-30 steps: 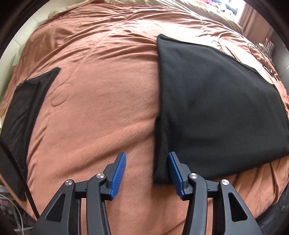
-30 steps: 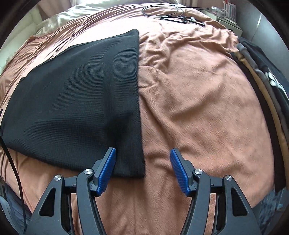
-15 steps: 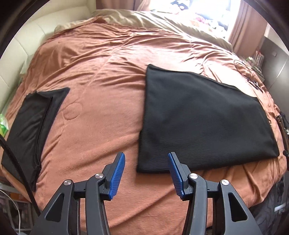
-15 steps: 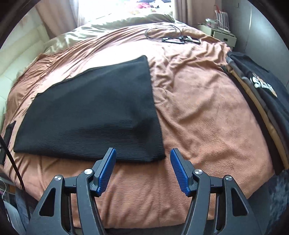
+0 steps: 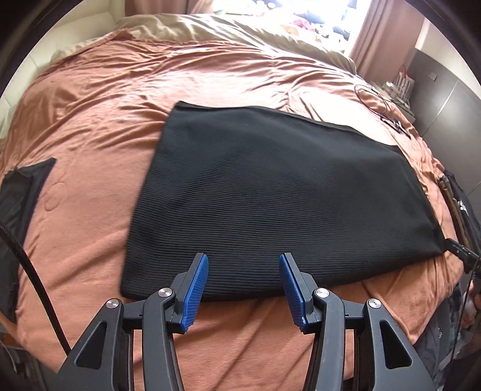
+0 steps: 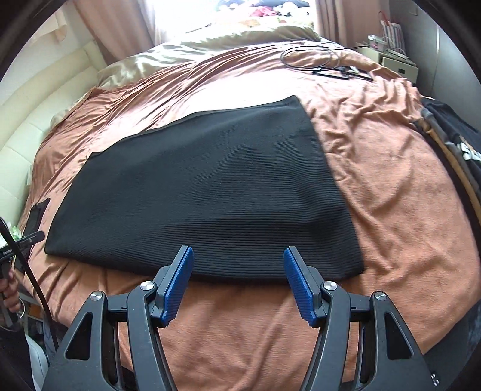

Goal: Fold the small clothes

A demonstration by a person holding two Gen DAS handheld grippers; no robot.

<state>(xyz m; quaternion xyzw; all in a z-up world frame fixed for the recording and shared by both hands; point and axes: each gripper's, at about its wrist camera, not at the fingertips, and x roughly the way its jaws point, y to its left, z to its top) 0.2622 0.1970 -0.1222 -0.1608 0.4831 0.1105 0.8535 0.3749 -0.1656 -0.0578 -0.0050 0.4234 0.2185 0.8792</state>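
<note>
A black ribbed garment (image 5: pixel 270 195) lies flat and folded on the orange-brown bedspread (image 5: pixel 90 120); it also shows in the right wrist view (image 6: pixel 210 186). My left gripper (image 5: pixel 243 270) is open and empty, raised above the garment's near edge. My right gripper (image 6: pixel 237 264) is open and empty, raised above the same near edge, toward the garment's right side.
A second folded black garment (image 5: pixel 18 204) lies at the bed's left edge. A pile of dark clothes (image 6: pixel 451 144) lies at the right edge. A black cable (image 6: pixel 315 60) lies at the far right of the bed. Beige pillows (image 5: pixel 225 27) at the head.
Both grippers have pulled back and risen from the garment's near corners, so the whole garment is in view. The left one shifted right, the right one left. Both stayed open.
</note>
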